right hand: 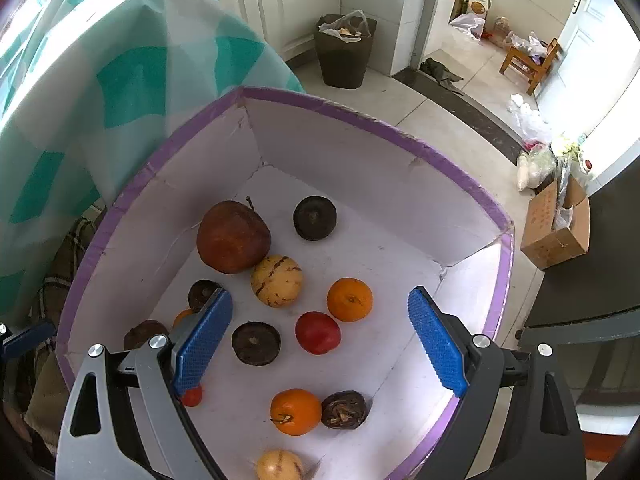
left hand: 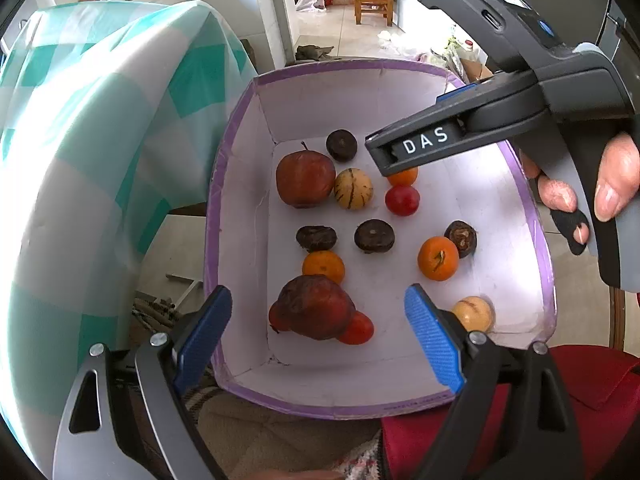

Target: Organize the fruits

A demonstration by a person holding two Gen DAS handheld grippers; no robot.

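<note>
Both grippers spread and empty over a fruit box

Left wrist view: the left gripper (left hand: 318, 334) hangs over the near end of the purple-rimmed box (left hand: 224, 216), jaws wide with nothing pinched; the dark wrinkled apple (left hand: 314, 306) lies between its pads with bare floor either side, a small tomato (left hand: 357, 330) touches the apple, and the box's near wall sits just below the fingertips. Ahead, the right gripper (left hand: 378, 156), held by a hand (left hand: 616, 184), reaches in over the far right side, partly covering an orange (left hand: 404, 178).
Right wrist view: the right gripper (right hand: 320, 344) is likewise spread and empty; a red tomato (right hand: 318, 333) and a dark round fruit (right hand: 256, 343) lie between its pads, well apart, and the right wall stands just beside the right pad (right hand: 436, 344).
</note>
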